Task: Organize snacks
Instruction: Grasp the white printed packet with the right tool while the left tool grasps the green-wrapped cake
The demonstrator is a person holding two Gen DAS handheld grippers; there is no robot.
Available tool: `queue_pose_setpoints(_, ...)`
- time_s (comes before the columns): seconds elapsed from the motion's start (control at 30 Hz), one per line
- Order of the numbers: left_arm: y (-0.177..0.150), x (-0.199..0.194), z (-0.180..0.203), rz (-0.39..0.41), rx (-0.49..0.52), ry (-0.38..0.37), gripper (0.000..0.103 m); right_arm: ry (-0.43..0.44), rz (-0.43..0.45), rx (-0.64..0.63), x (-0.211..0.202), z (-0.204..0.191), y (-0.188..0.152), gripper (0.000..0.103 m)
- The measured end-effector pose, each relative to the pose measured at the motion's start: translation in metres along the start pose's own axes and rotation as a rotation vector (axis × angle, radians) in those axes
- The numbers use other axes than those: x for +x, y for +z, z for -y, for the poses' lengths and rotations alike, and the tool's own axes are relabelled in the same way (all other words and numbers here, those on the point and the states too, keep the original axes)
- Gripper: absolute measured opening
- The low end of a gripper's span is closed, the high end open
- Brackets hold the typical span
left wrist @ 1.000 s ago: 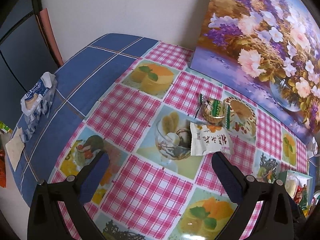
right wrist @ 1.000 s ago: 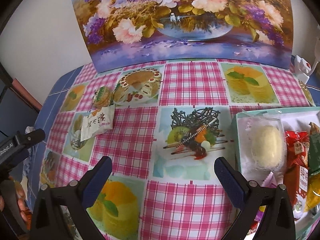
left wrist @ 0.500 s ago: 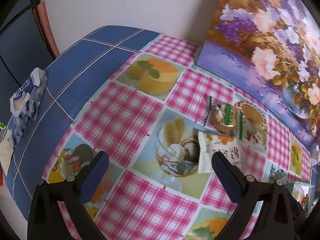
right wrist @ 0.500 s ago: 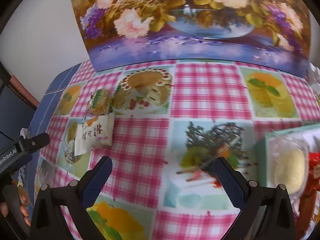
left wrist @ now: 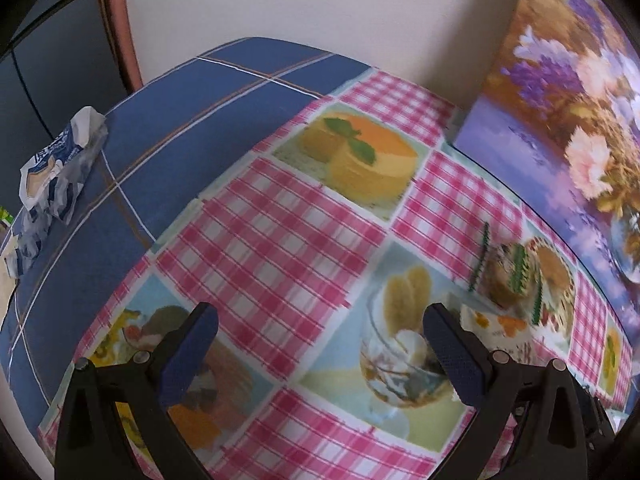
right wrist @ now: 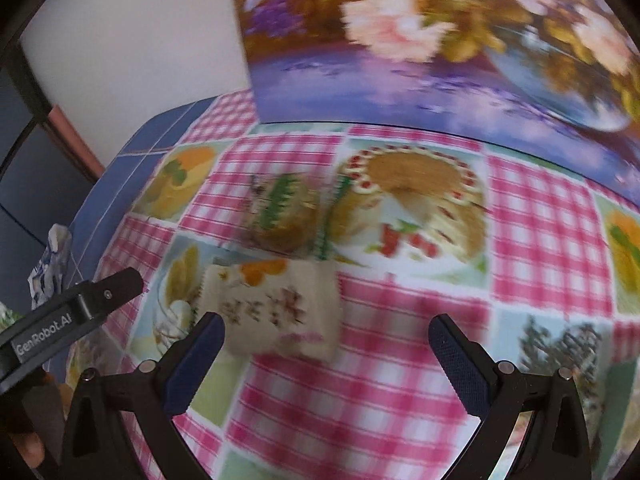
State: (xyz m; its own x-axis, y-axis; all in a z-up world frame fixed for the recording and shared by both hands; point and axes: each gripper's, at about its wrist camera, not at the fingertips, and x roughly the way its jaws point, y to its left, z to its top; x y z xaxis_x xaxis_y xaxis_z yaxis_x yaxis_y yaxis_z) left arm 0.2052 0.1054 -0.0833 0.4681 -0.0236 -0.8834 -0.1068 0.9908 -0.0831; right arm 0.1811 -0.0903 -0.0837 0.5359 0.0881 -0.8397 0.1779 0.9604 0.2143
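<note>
On the checked cloth (right wrist: 400,412) a white packet (right wrist: 276,312) lies just ahead of my right tongs (right wrist: 326,342), touching a green-striped packet (right wrist: 284,212) beyond; both my tongs gape wide and empty, left tongs (left wrist: 320,336) hovering nearby

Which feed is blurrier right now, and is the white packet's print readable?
Right wrist view: heavy motion smear over the white packet, round snack and painting; print unreadable. Left wrist view: milder blur, worst near the round snack; blue wrapper fairly sharp. Fisheye bends both.
</note>
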Motion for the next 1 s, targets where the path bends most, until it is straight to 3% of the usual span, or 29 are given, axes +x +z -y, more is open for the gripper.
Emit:
queue_pose_setpoints(0.2,0.002,0.005,-0.011,0.015,-0.023,0.012,0.102,-0.021,0.006,-0.088,0.014,-0.024,0.004,0.103)
queue_pose_setpoints(0.43,0.000,0.014,-0.008,0.002,-0.004,0.008,0.102,-0.113,0.017,-0.208,0.027,-0.045,0.001,0.103)
queue_pose_setpoints(0.73,0.000,0.017,0.008,-0.004,0.036,0.004,0.102,-0.173,0.058,-0.127,0.020,-0.012,0.001,0.102)
queue_pose_setpoints(0.87,-0.002,0.016,0.023,0.003,0.082,0.007,0.102,-0.195,0.079,-0.094,0.011,0.007,-0.004,0.092)
queue_pose_setpoints(1.0,-0.001,0.016,0.039,0.008,0.124,-0.009,0.102,-0.207,0.093,-0.069,0.000,0.023,-0.013,0.089)
